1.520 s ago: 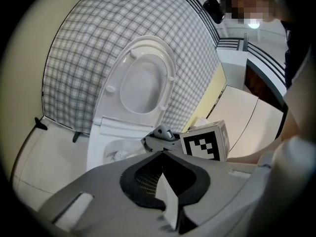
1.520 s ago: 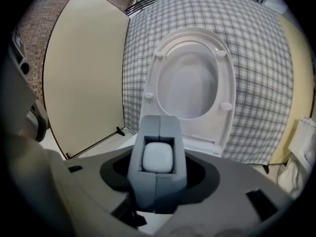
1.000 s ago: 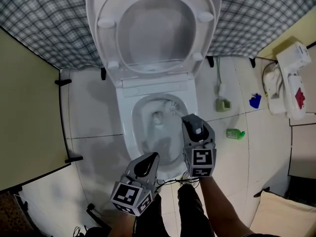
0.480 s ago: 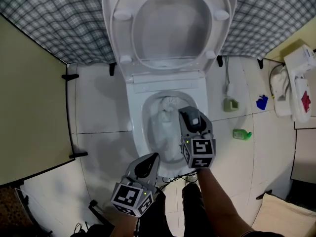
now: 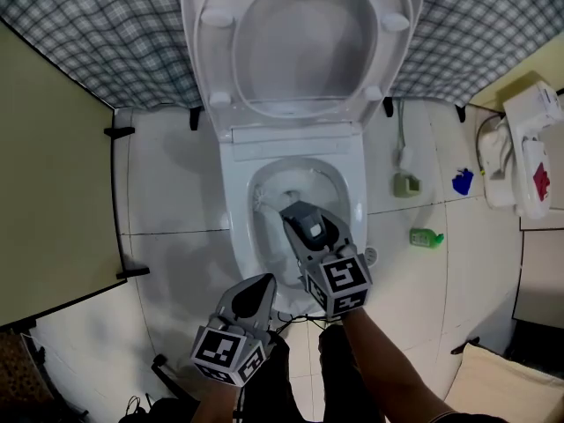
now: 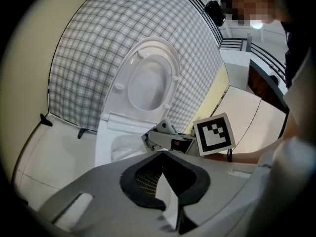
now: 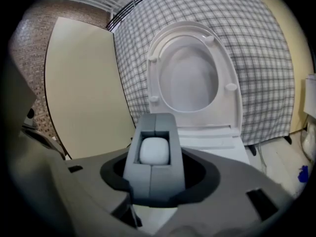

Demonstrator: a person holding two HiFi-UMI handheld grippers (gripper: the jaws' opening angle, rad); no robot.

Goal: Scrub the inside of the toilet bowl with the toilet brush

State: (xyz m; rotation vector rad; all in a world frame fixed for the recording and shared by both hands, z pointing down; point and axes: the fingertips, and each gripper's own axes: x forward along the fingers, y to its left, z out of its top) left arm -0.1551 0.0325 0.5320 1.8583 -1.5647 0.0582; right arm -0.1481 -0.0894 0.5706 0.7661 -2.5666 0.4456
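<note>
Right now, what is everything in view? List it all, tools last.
toilet: one, white, centre, seat up
wall: one, checked, behind the toilet
brush: one, white, handle in right tool, reaching into bowl
bottle: one, green, floor right of toilet
small item: one, blue, floor right, unclear
partition: one, beige, left
unit: one, white, far right
left tool: grey, shut, empty, before the bowl
right tool: grey, over bowl, shut on brush

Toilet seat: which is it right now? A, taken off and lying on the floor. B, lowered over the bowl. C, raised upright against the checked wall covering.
C: the toilet seat stands upright behind the uncovered bowl, with the checked wall covering behind it.
</note>
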